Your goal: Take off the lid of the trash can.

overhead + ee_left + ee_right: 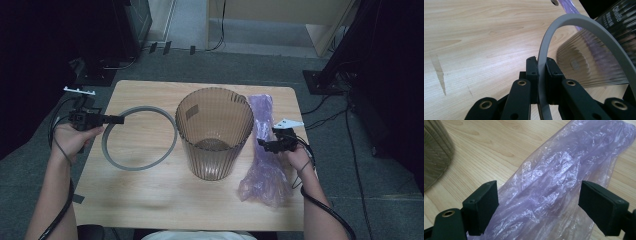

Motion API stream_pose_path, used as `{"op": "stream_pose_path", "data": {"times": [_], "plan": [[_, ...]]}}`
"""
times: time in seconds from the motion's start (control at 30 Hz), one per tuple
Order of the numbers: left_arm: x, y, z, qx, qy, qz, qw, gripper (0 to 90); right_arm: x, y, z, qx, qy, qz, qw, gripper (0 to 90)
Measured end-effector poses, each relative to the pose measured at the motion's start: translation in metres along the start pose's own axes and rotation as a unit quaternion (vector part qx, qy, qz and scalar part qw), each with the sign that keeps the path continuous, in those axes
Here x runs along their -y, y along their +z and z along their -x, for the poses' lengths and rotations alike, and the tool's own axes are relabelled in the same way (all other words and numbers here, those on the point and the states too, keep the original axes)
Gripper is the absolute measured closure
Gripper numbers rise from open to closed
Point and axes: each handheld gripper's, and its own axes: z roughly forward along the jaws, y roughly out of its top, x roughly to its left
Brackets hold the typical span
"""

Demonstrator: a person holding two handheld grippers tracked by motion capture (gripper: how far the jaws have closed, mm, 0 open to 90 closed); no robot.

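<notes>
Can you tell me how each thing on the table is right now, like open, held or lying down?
Ribbed brown see-through plastic bin: upright, open on top, nothing inside.
Flat grey plastic ring: down by the tabletop, rim pinched by the left gripper.
Crinkled purple plastic bag: lying flat, bunched long, not gripped.
Right gripper: jaws wide open, one on each side of the bag.
Light wooden table: bare in front.

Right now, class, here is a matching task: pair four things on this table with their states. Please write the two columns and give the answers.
1 grey ring
2 ribbed bin
3 purple bag
4 right tongs

a stands upright, empty
b open above plastic
c clamped in the left tongs
d lies crumpled on the table

Pairs: 1-c, 2-a, 3-d, 4-b
</notes>
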Motion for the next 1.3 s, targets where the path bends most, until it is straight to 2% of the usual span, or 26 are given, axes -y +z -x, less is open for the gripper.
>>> {"op": "stream_pose_path", "data": {"times": [0.1,0.2,0.33,0.5,0.6,0.73,1.1,1.13,1.3], "plan": [[0.004,0.003,-0.002,0.003,-0.007,-0.001,1.0000,83.2,0.000,0.000,-0.001,-0.001,0.001,0.000,1.0000,16.1],[0.008,0.006,-0.001,-0.011,-0.007,-0.009,0.9999,83.3,0.000,0.001,-0.001,-0.001,0.001,-0.003,1.0000,16.1],[0.014,0.014,-0.001,-0.011,-0.003,-0.017,0.9998,83.2,0.000,0.001,-0.001,-0.001,0.002,-0.003,1.0000,16.1],[0.018,0.022,-0.003,0.004,0.001,-0.013,0.9999,83.2,0.000,0.001,-0.001,-0.004,0.001,-0.004,1.0000,16.1],[0.017,0.023,-0.004,0.006,0.011,-0.005,0.9999,83.2,0.000,0.002,-0.001,-0.008,-0.002,-0.004,1.0000,16.2],[0.020,0.026,-0.008,0.010,0.011,0.001,0.9999,83.3,-0.002,0.001,-0.002,-0.009,0.001,0.002,1.0000,16.2],[0.030,0.034,-0.021,0.001,0.005,0.012,0.9999,83.2,-0.001,0.002,0.000,-0.010,0.003,0.001,0.9999,16.2],[0.031,0.036,-0.022,-0.002,0.001,0.013,0.9999,83.2,0.000,0.002,-0.001,-0.010,0.009,-0.001,0.9999,16.2],[0.034,0.044,-0.024,-0.017,0.008,0.015,0.9997,83.2,0.002,0.003,0.001,-0.010,0.013,-0.002,0.9999,16.1]]}}
